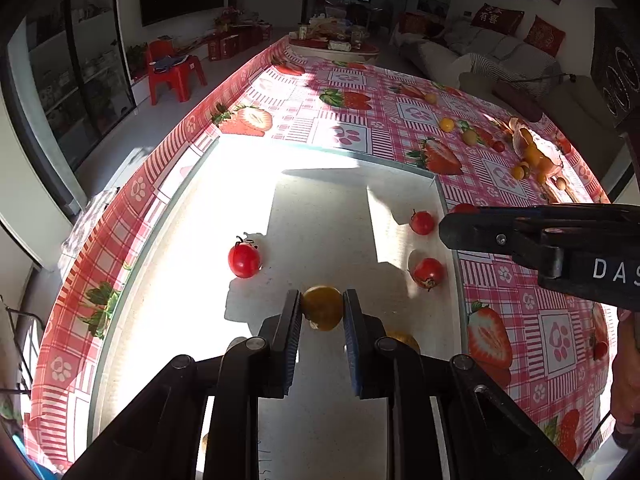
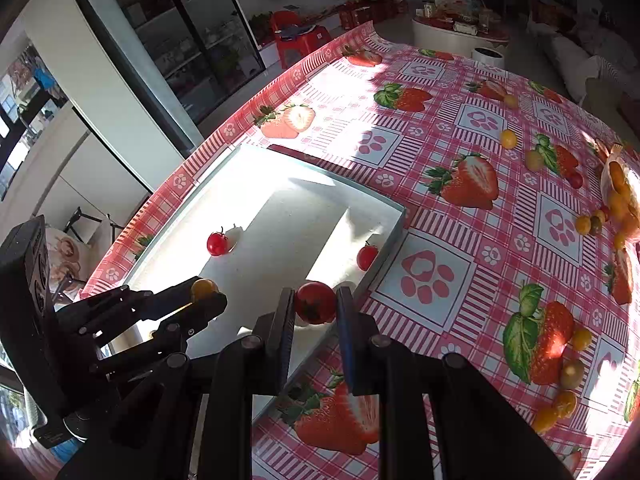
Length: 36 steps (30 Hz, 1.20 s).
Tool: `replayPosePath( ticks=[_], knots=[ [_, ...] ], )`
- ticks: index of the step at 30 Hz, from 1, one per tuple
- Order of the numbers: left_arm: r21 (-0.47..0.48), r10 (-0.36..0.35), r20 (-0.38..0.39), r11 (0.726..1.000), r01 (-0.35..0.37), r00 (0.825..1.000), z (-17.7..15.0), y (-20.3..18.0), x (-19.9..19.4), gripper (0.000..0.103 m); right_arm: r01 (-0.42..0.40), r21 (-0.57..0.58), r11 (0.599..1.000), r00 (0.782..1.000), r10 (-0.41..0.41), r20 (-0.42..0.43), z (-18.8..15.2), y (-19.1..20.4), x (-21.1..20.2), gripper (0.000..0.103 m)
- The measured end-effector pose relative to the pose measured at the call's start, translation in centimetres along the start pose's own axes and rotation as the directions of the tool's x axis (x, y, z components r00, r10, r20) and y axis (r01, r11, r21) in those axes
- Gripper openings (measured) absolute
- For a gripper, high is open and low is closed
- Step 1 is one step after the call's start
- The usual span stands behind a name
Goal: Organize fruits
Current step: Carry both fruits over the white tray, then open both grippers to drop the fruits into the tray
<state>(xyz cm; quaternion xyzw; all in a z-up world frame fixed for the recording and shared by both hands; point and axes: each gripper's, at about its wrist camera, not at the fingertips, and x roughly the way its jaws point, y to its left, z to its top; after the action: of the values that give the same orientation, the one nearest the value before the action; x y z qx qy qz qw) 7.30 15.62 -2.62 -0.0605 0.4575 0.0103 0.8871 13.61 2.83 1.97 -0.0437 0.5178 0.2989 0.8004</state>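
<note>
Strawberry cloth (image 2: 460, 128); L gripper (image 1: 322, 312) grips yellow tomato (image 1: 322, 307), R gripper (image 2: 314, 306) red tomato (image 2: 316, 302).

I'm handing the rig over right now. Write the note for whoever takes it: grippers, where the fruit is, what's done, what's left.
Left gripper: shut on a yellow tomato, over the white tray.
Right gripper: shut on a red tomato, at the tray's right edge.
Done: red tomatoes lie in the tray, one on the left and two near the right wall; another yellow one lies just behind the left gripper's finger.
Left: set down both held tomatoes, then collect the loose fruit on the tablecloth and around the tipped basket.
</note>
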Motion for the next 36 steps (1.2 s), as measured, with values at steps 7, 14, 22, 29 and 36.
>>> replayPosePath(
  ticks=[7, 14, 22, 29, 36],
  knots=[
    [-0.013, 0.019, -0.029, 1.000, -0.019, 0.999, 0.3, 0.5, 1.4, 0.022, -0.003, -0.006, 1.000, 0.998, 0.003, -0.055, 1.6, 0.1, 3.9, 0.022],
    [-0.007, 0.025, -0.039, 1.000, -0.025, 0.999, 0.4, 0.5, 1.7, 0.022, 0.006, -0.012, 1.000, 0.996, -0.007, -0.087, 2.4, 0.2, 6.2, 0.022],
    [-0.012, 0.041, -0.065, 0.999, -0.041, 0.997, 0.2, 0.6, 1.9, 0.022, 0.043, -0.045, 0.998, 0.991, -0.049, -0.121, 2.3, 0.9, 7.8, 0.023],
    [-0.009, 0.051, -0.072, 0.999, -0.052, 0.996, -0.3, 0.7, 2.1, 0.023, 0.029, -0.036, 0.999, 0.992, -0.033, -0.119, 2.4, 0.8, 7.5, 0.044],
    [-0.018, 0.078, -0.010, 0.997, -0.078, 0.997, -0.5, 0.9, 0.8, 0.093, 0.006, -0.009, 1.000, 0.998, -0.007, -0.066, 2.9, 0.4, 5.6, 0.068]
  ],
)
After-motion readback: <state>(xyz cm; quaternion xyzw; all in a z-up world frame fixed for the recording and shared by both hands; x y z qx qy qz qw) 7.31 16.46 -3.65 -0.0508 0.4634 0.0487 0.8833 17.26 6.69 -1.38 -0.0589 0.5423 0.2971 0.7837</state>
